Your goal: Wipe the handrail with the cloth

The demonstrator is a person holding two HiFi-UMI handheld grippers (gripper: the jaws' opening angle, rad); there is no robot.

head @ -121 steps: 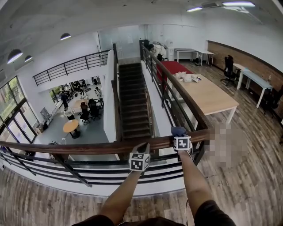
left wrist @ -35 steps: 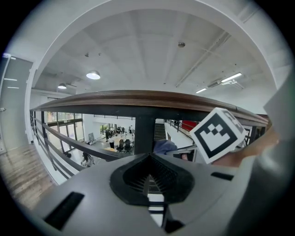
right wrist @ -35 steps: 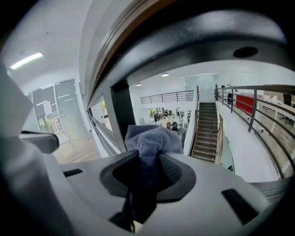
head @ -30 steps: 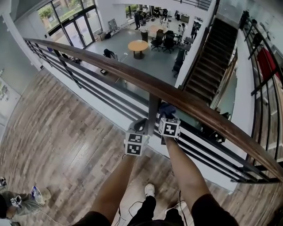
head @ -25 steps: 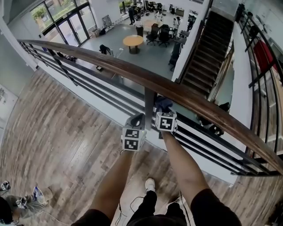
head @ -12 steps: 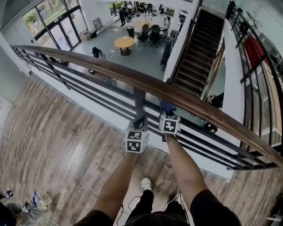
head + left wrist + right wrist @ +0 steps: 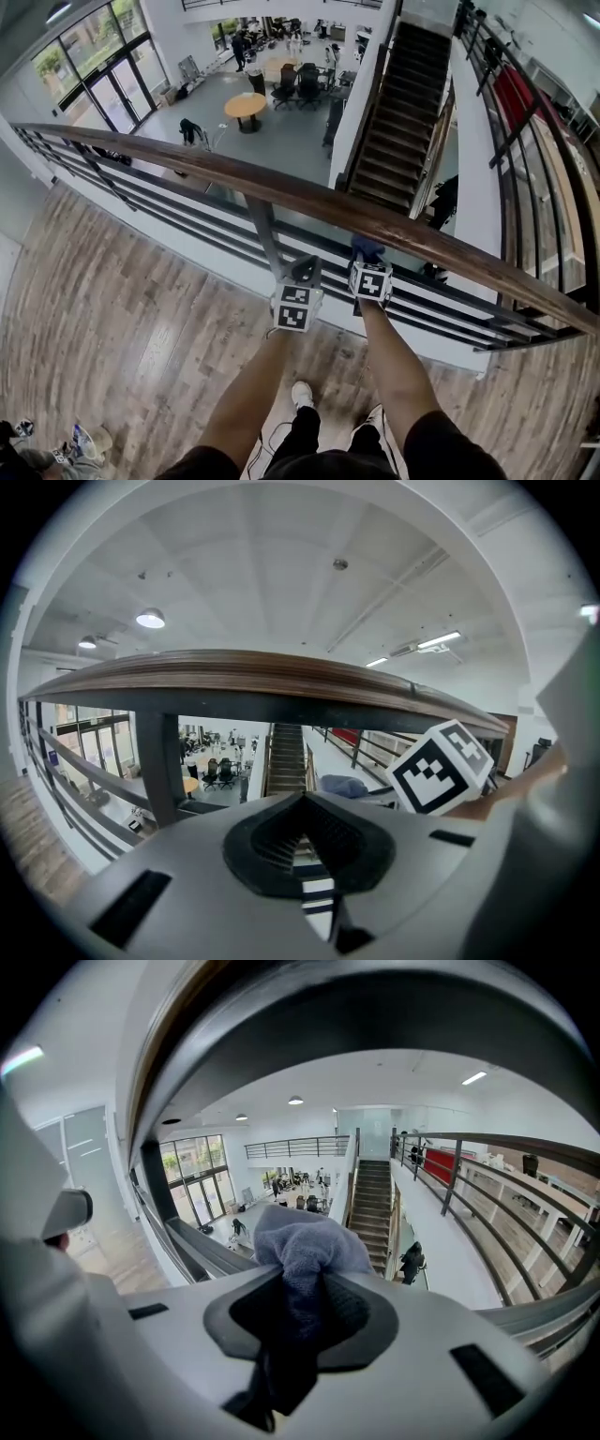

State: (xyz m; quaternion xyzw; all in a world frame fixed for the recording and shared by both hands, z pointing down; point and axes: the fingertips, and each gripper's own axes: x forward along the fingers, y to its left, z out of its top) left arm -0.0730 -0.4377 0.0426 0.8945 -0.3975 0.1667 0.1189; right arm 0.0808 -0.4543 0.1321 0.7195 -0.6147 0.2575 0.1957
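Right gripper (image 7: 367, 263): jaws clamped on a bunched blue-grey cloth (image 7: 309, 1246), which sits just under the wooden handrail (image 7: 309, 201) (contact not discernible). Left gripper (image 7: 303, 275) just beside it, below the rail near a dark post (image 7: 265, 239); jaws together, nothing between.

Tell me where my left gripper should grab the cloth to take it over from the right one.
Grip the bunched wad of the cloth that sticks out past the right gripper's shut jaws, below the handrail. Probably bring the left gripper in from the left, jaws opened first: only that wad is free, the rest is pinched.
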